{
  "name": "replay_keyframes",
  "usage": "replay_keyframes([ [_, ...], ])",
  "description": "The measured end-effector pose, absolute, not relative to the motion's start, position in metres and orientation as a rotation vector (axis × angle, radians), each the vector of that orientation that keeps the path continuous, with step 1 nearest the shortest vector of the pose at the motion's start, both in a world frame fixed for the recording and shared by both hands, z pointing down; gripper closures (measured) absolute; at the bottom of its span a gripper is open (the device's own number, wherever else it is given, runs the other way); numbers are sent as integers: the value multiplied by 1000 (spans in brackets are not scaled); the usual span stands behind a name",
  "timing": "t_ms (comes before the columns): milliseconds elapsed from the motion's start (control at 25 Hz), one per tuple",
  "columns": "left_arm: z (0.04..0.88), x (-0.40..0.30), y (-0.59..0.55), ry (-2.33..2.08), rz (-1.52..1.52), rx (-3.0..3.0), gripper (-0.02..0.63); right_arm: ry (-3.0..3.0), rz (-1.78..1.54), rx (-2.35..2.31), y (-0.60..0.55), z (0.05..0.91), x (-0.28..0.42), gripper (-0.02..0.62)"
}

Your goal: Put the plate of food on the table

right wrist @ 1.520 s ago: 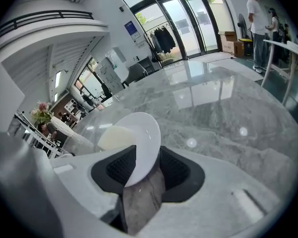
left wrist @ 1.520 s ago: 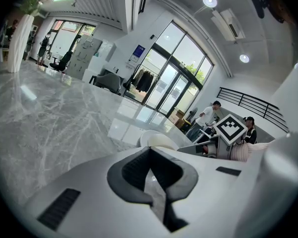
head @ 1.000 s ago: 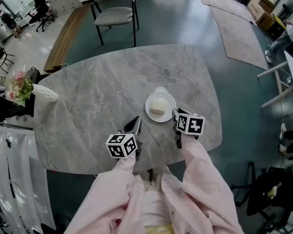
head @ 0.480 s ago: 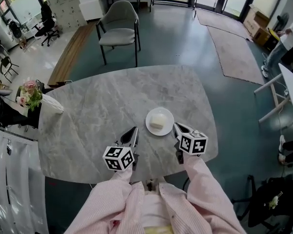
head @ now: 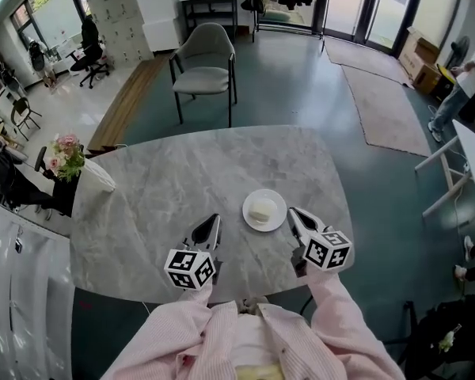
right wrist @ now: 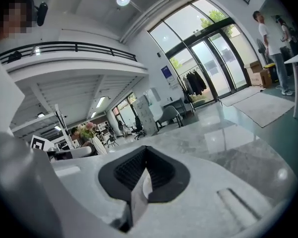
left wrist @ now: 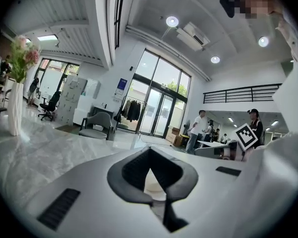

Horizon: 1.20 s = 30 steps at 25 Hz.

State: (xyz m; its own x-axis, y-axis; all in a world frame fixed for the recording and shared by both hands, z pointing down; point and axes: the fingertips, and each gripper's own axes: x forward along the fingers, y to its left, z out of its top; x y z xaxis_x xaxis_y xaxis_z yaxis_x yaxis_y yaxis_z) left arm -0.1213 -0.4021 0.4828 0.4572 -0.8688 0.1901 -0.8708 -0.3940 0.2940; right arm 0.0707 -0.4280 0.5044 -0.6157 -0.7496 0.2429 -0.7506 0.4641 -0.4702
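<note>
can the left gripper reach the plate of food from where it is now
Probably yes. The plate sits on the table just ahead and right of the left gripper, with nothing between them. Its jaws are together, so they would have to open first.

Grey marble table (head: 166, 180) with pale veins; white plate (head: 249, 218), cream food block (head: 262, 210). Dark teal floor (head: 301, 85), grey chair (head: 204, 74) at 12 o'clock, pink flowers (head: 66, 153) in a white vase (head: 100, 178) at 9 o'clock. Left gripper (head: 212, 222) and right gripper (head: 293, 214): pale grey, cubes with black-and-white square patterns; sleeves (head: 182, 331) pink, finely striped.
</note>
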Motion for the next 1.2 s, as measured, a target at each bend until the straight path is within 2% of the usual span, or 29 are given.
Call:
replay_keyframes([
  [560, 437, -144, -392, -1634, -83, 2437, 611, -2873, 663, 1428, -416, 449, 77, 590],
  [1200, 433, -152, -393, -1699, -58, 2430, 611, -2875, 555, 1478, -418, 442, 89, 591],
])
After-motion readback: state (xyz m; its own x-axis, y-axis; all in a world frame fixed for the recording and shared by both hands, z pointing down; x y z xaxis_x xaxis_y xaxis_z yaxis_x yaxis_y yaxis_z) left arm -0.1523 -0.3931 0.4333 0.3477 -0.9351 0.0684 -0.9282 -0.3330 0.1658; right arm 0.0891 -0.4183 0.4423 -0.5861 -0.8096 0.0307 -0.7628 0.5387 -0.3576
